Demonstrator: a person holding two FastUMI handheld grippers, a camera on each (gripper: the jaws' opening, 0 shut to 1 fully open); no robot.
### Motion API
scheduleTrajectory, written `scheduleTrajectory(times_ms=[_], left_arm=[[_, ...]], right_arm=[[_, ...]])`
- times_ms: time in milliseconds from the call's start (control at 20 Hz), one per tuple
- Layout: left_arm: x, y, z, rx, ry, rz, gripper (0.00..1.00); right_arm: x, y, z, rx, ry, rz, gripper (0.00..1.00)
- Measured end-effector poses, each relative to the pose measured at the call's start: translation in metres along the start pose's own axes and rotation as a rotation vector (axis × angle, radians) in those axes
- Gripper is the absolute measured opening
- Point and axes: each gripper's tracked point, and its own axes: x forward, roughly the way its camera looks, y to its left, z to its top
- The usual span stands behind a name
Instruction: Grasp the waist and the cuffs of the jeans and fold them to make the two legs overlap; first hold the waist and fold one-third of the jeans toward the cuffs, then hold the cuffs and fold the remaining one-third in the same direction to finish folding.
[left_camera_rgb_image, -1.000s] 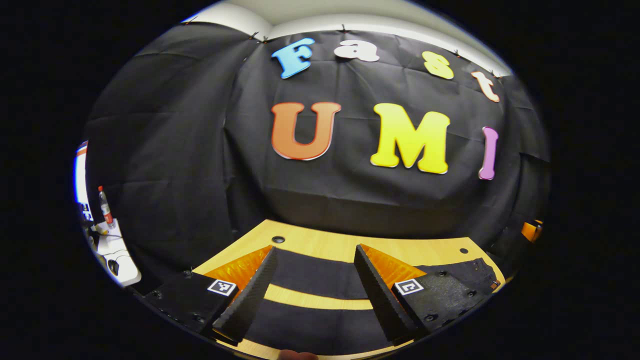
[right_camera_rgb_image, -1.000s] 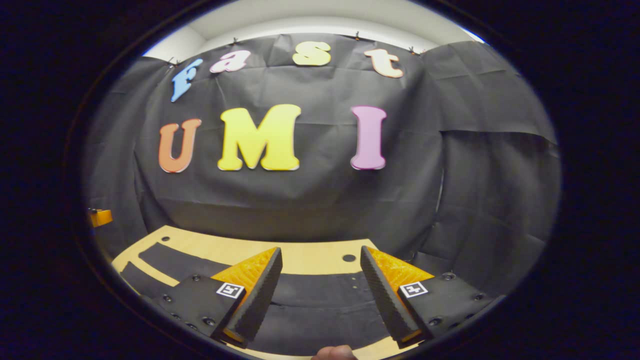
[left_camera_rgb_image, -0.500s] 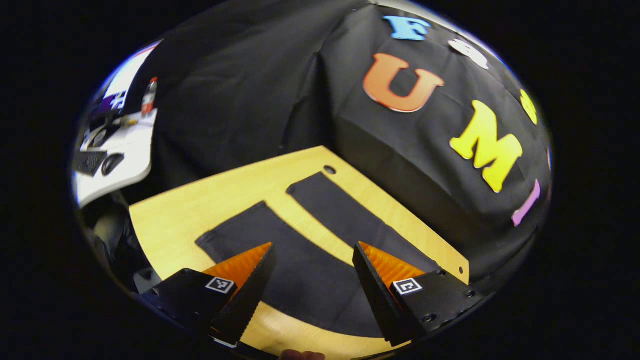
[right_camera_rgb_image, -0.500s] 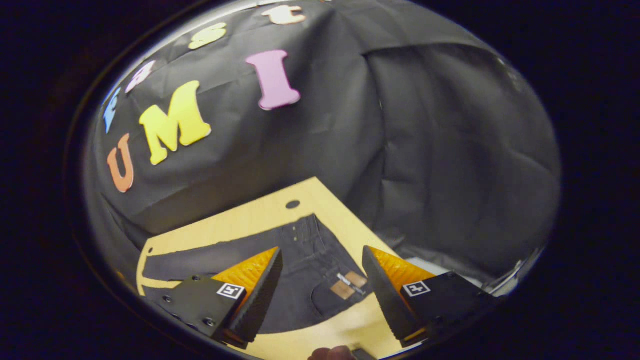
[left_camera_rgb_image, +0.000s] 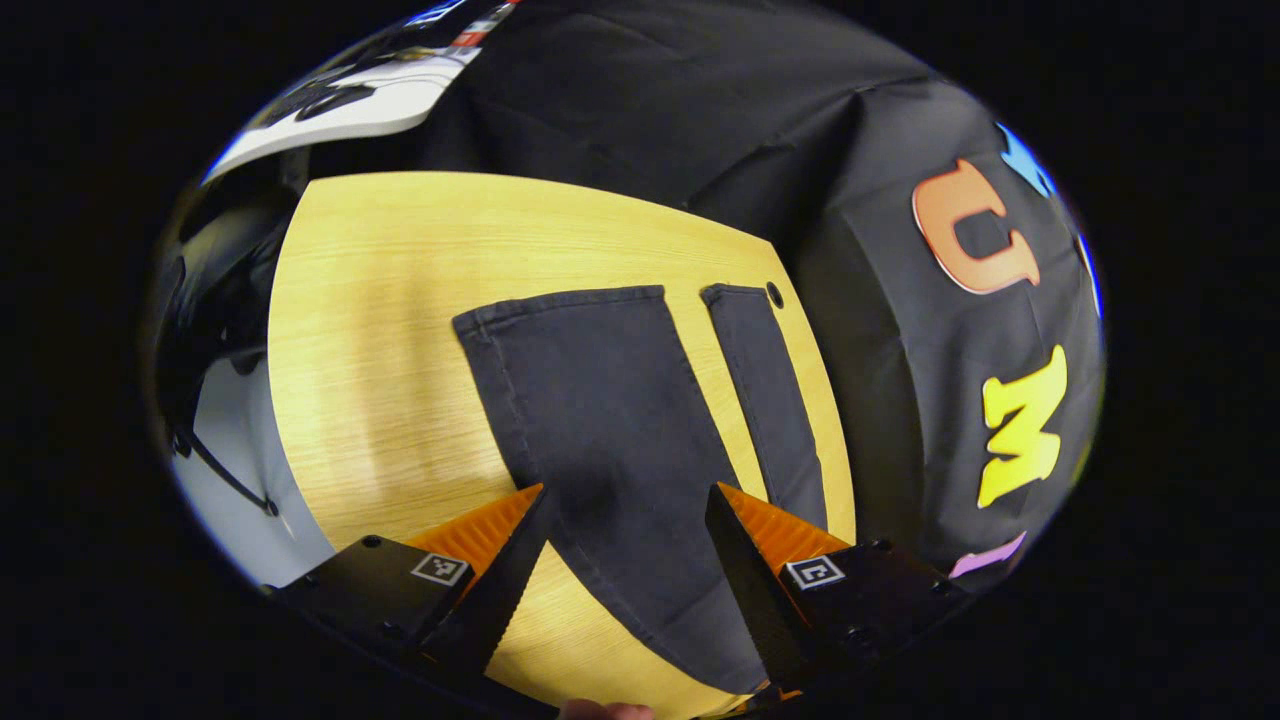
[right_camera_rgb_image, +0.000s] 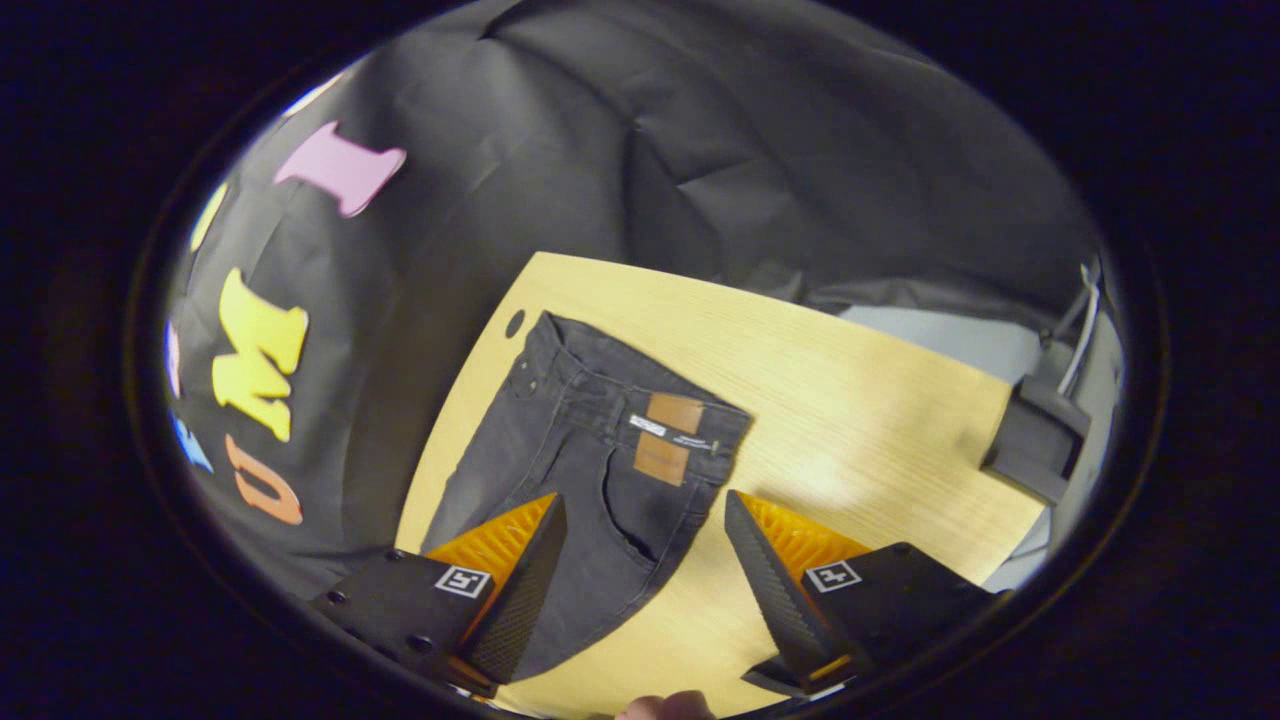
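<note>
Jeans (left_camera_rgb_image: 610, 430) lie flat on the desk (left_camera_rgb_image: 390, 330), unfolded, and we see them beneath both of our grippers. In the left gripper view, the left gripper (left_camera_rgb_image: 620, 590) hovers above the leg end with its jaws apart and nothing between them; through the gap we see dark denim of the nearer leg. That leg runs away from the jaws to its cuff (left_camera_rgb_image: 560, 303), which lies square on the wood. The second leg (left_camera_rgb_image: 770, 400) lies beside it, apart from it by a narrow strip of bare desk, close to the desk's far edge, and its cuff ends near a small round hole (left_camera_rgb_image: 774, 294) in the desktop. Beyond the desk edge hangs the black cloth wall (left_camera_rgb_image: 650, 110), and a white surface (left_camera_rgb_image: 340, 100) shows at the top left.

In the right gripper view, the right gripper (right_camera_rgb_image: 645, 590) hovers over the waist end, its jaws also spread wide and holding nothing. Between and just beyond them we see the seat of the jeans with a curved pocket seam. Farther out lies the waistband (right_camera_rgb_image: 640, 385), bearing two brown patches (right_camera_rgb_image: 668, 440) and a small white tag. The waist's far corner sits near another round hole (right_camera_rgb_image: 514, 323) by the desk edge. Bare wood stretches away to the right of the waist, where a dark boxy object (right_camera_rgb_image: 1035, 440) shows past the desk's edge.
</note>
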Motion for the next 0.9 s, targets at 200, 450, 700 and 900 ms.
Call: scheduleTrajectory(times_ms=[200,450,700,900], left_arm=[[0.011,0.018,0.01,-0.125,0.009,0.024,1.0],[0.02,0.019,0.022,-0.189,0.007,0.01,0.99],[0.032,0.007,0.027,-0.167,0.013,-0.018,1.0],[0.048,-0.001,0.029,-0.155,0.034,-0.009,0.92]], right_arm=[[0.019,-0.002,0.001,0.065,0.017,0.006,0.92],[0.029,0.008,0.008,0.108,0.031,0.038,0.95],[0.031,0.009,0.012,0.126,0.043,0.049,0.92],[0.035,0.017,0.014,0.144,0.061,0.058,0.97]])
